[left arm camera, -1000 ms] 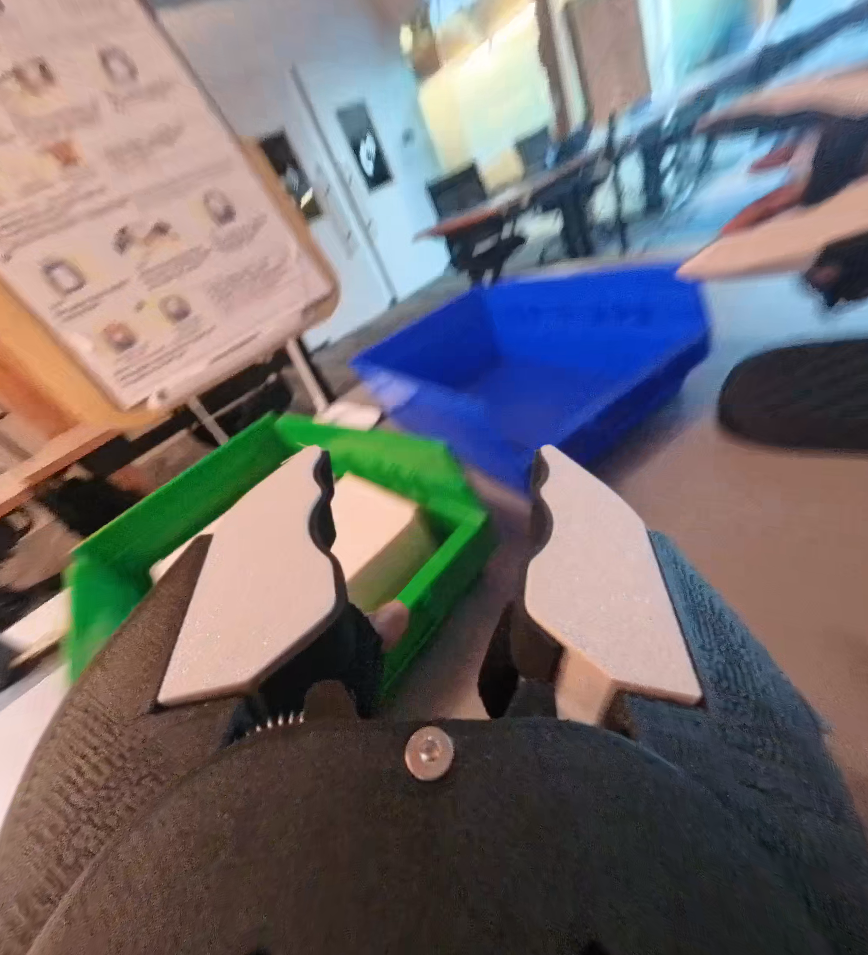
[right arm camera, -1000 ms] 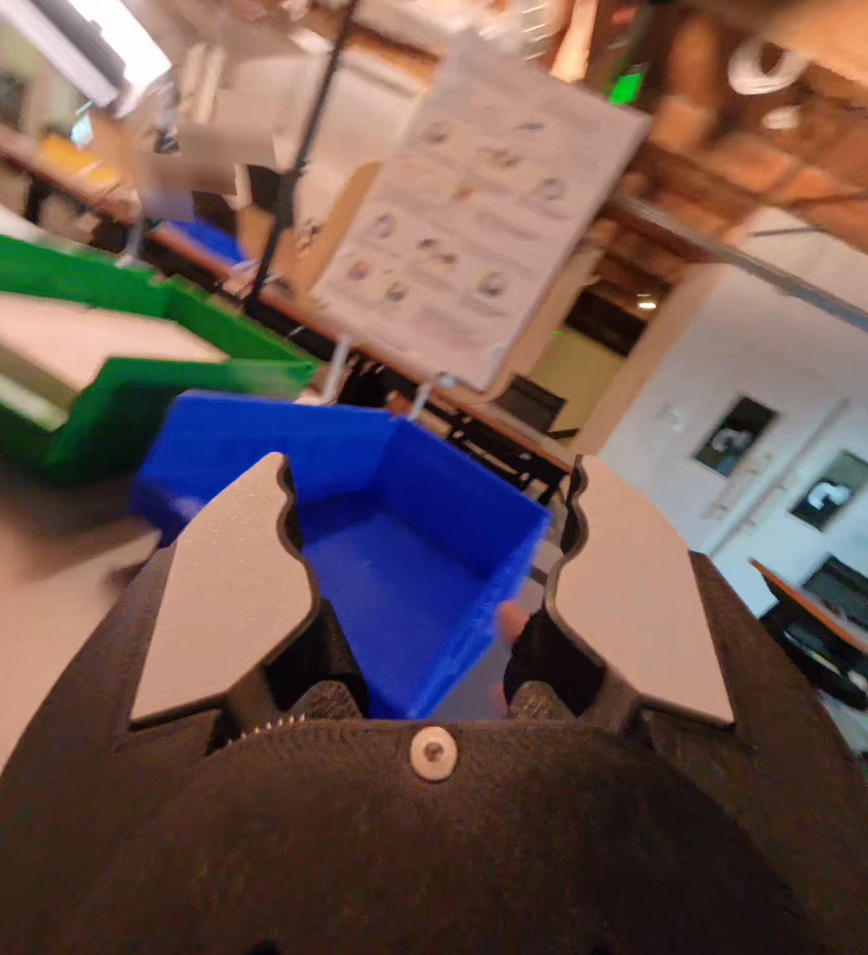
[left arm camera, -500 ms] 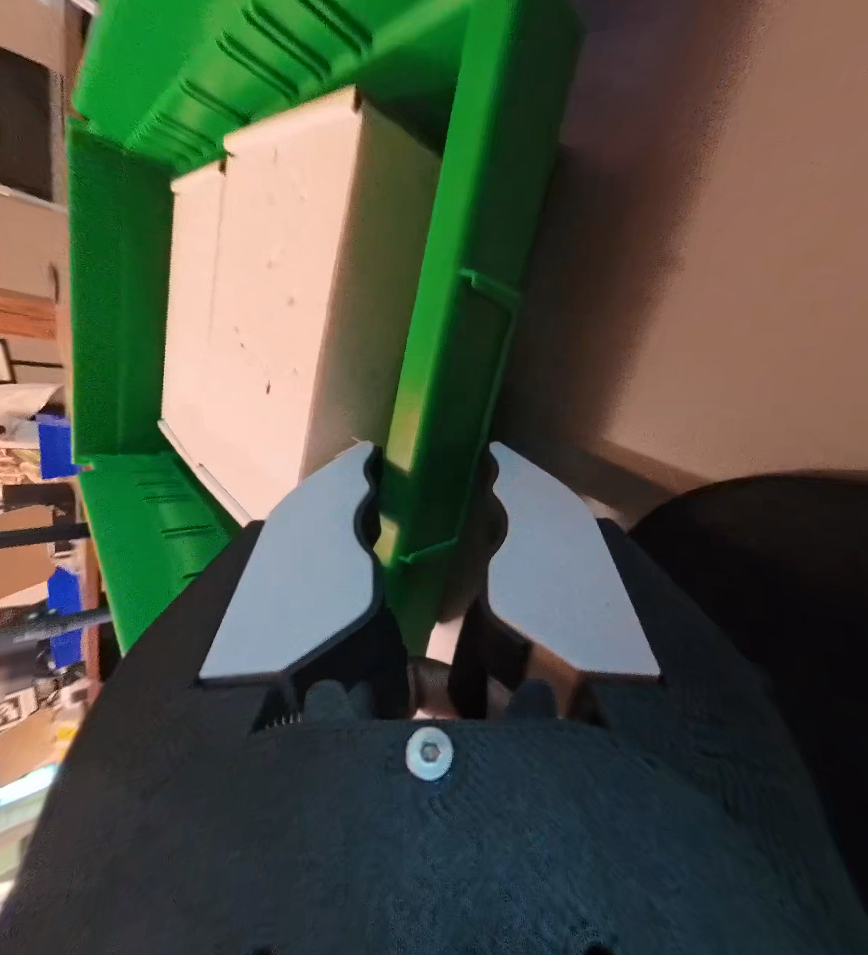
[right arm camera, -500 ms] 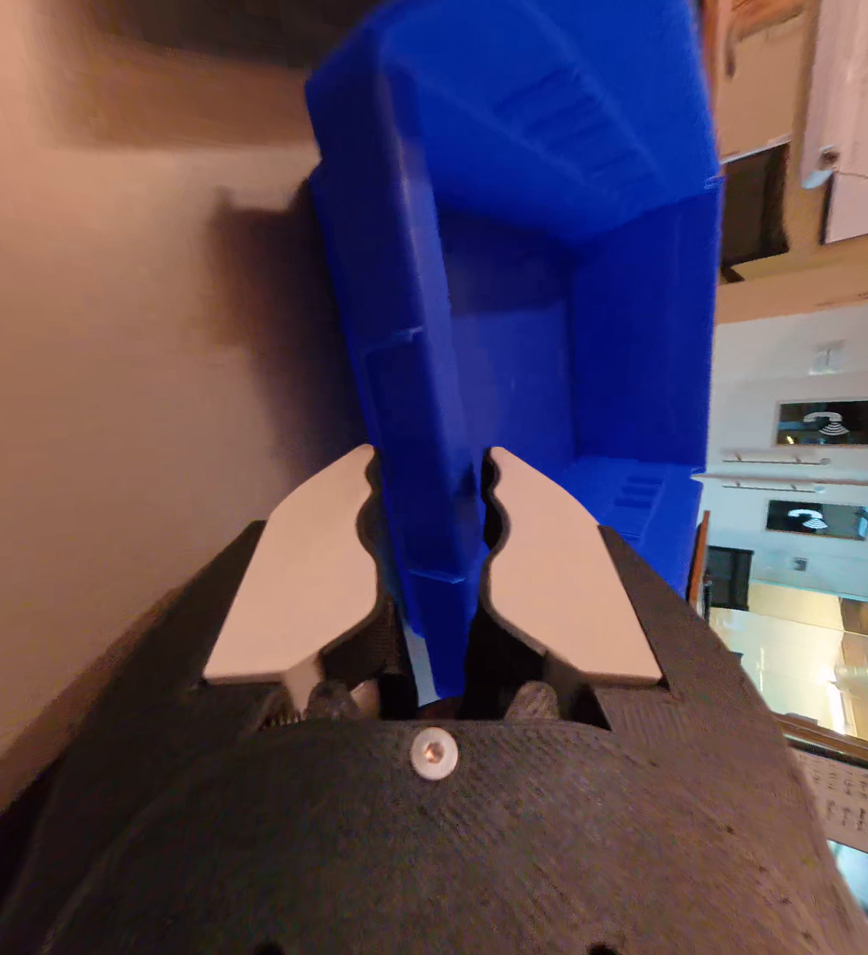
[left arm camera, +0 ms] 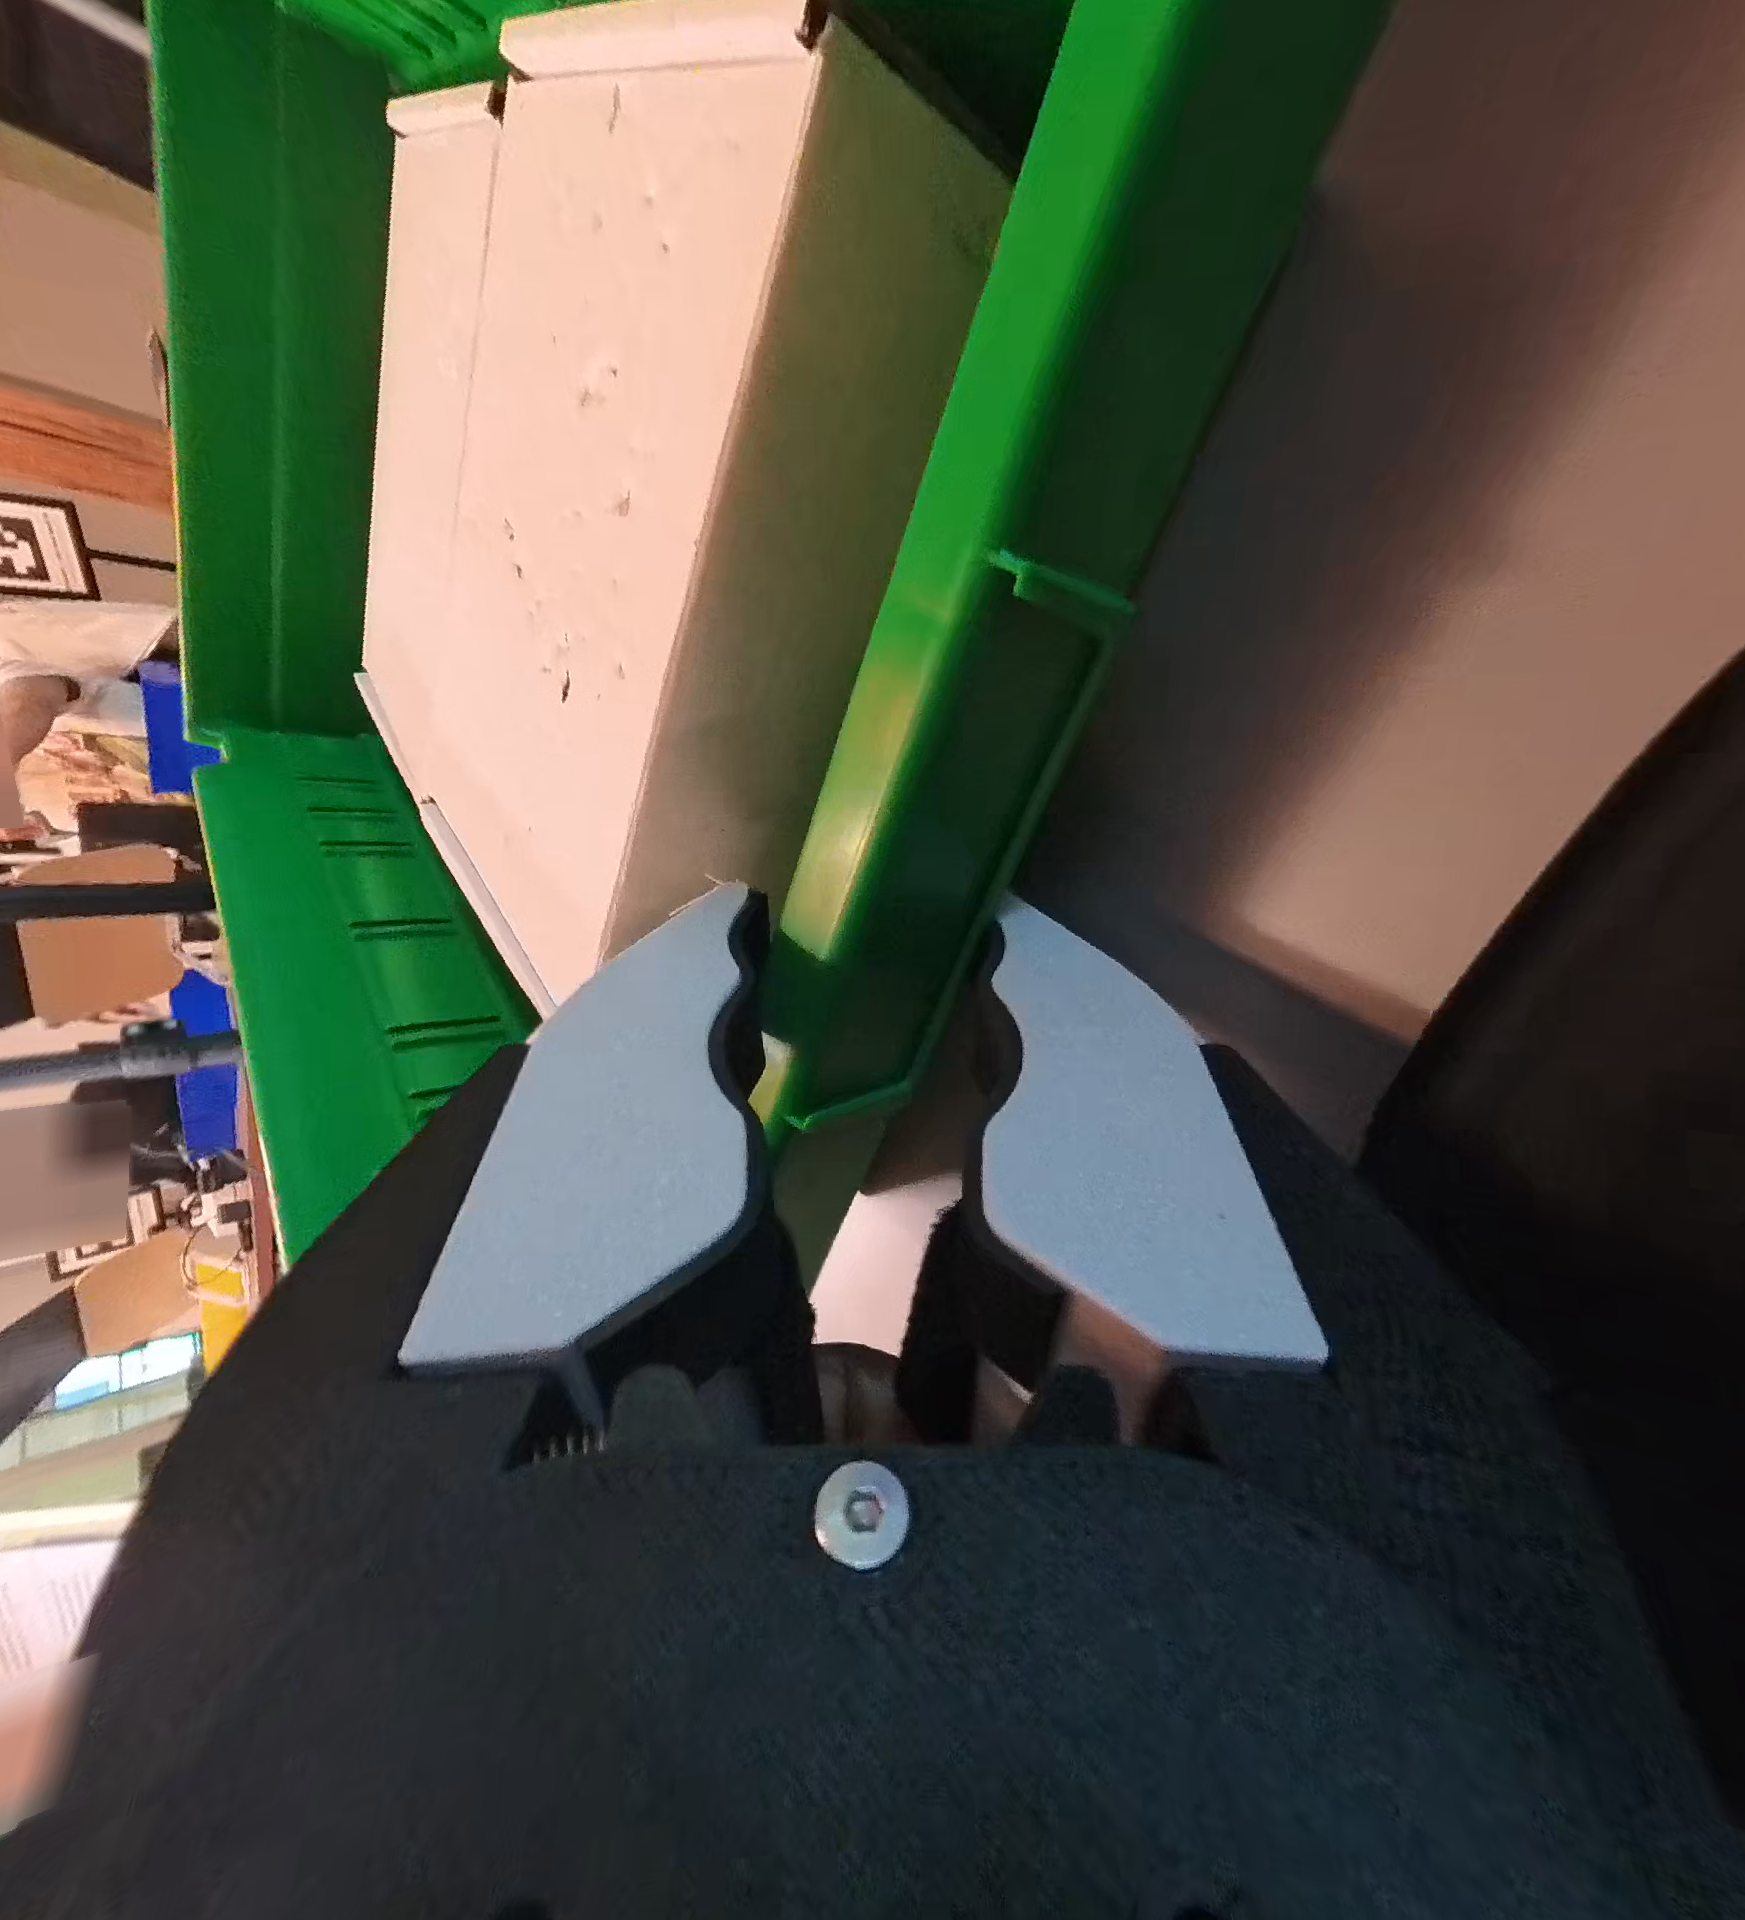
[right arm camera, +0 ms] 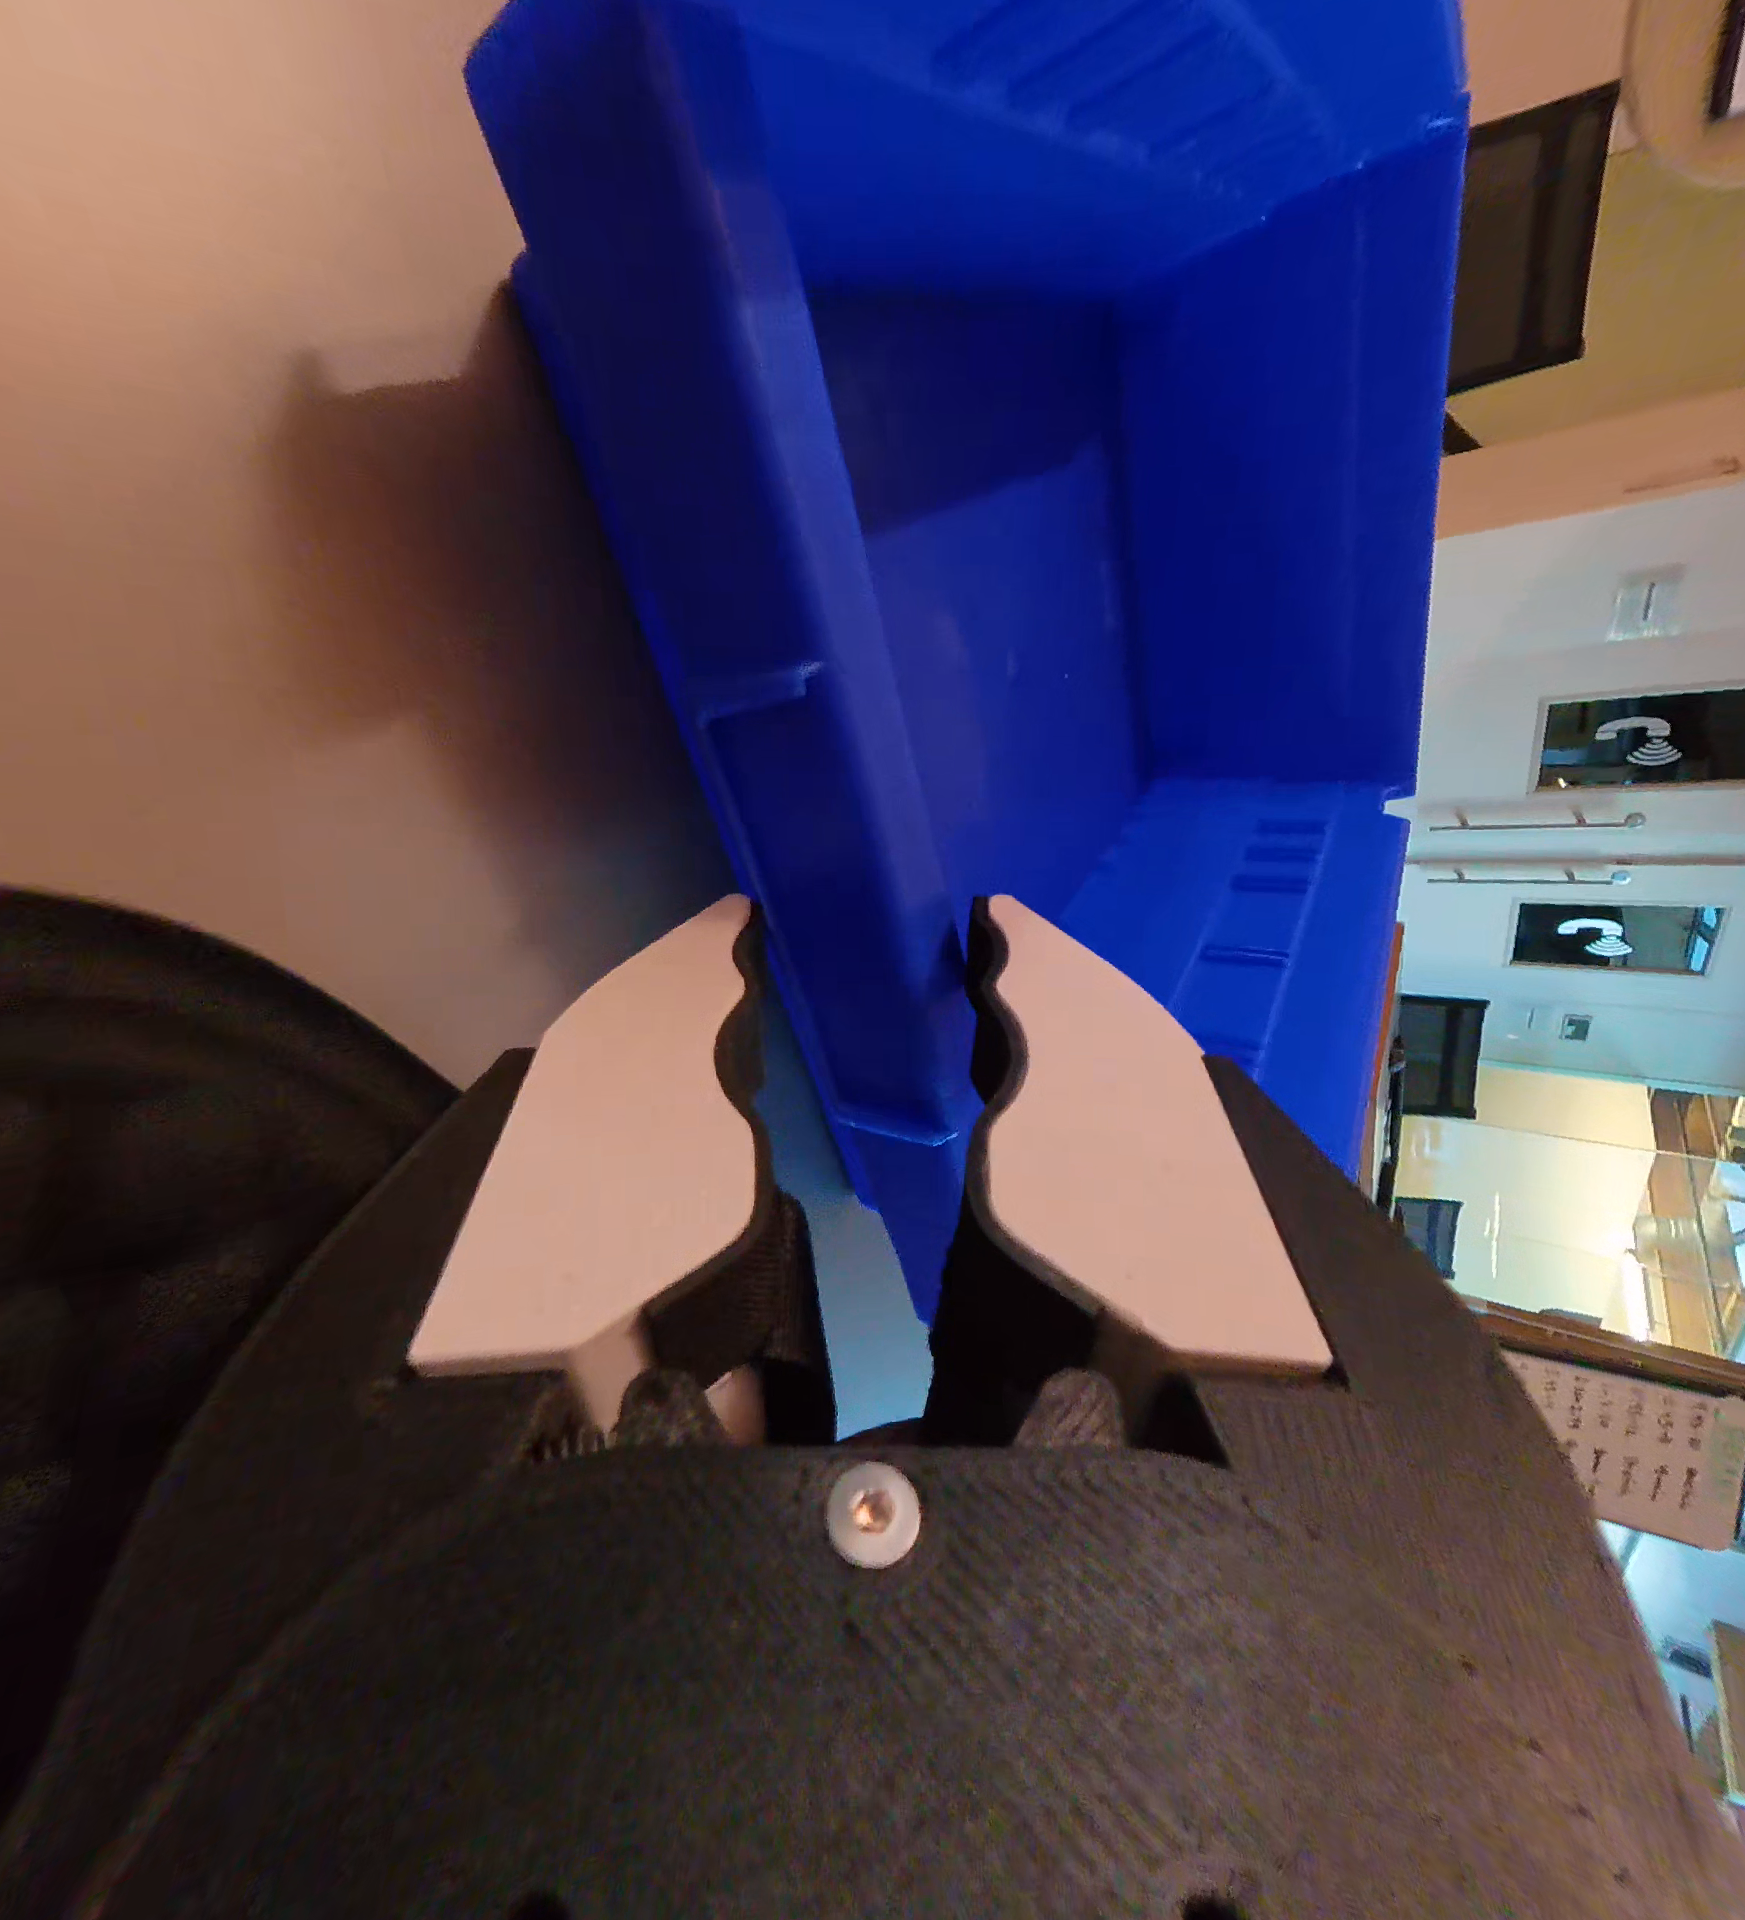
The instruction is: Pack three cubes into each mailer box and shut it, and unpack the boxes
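Inside the green bin [left arm camera: 265, 416], shut white mailer boxes [left arm camera: 639, 436] are seen; its wall is clamped by the left gripper [left arm camera: 868, 1023]. Beside it, the blue bin [right arm camera: 1263, 520], seemingly empty, is clamped by the right gripper [right arm camera: 857, 1029]. No cubes are visible; packing appears unstarted.

lab/office | fiducial marker [left arm camera: 0, 542]; glass partition [right arm camera: 1616, 1226]; wall signs [right arm camera: 1663, 736]

Right tool [right arm camera: 857, 914] clamped on blue bin [right arm camera: 1263, 416] wall, tan table [right arm camera: 172, 416] beneath

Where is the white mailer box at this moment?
In the left wrist view, the white mailer box lies inside the green bin, whose near wall sits between the left gripper's fingers.
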`<state>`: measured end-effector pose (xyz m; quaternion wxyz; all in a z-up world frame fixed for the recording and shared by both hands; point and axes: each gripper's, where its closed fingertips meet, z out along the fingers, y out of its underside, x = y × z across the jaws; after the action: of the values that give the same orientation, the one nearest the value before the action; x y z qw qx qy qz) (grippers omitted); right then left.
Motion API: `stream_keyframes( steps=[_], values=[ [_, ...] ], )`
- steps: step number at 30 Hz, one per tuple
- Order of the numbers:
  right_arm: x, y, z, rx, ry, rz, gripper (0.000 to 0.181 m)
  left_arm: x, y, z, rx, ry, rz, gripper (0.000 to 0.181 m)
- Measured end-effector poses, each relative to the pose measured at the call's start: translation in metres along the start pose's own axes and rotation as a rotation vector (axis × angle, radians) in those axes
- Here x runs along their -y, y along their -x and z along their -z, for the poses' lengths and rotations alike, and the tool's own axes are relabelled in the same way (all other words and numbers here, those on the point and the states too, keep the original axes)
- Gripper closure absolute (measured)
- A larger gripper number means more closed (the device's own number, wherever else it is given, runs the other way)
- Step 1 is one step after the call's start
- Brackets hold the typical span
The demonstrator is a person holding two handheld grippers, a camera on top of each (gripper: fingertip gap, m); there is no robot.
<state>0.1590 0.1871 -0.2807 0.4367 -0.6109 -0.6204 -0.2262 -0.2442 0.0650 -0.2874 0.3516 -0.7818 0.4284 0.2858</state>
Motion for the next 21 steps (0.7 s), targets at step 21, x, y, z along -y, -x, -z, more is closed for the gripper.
stream_keyframes(
  steps=[21],
  values=[
    [-0.164, -0.012, 0.056, 0.043, 0.232, 0.005, 0.144, -0.15, 0.008, 0.069, 0.015, 0.143, 0.037, 0.145]
  ],
)
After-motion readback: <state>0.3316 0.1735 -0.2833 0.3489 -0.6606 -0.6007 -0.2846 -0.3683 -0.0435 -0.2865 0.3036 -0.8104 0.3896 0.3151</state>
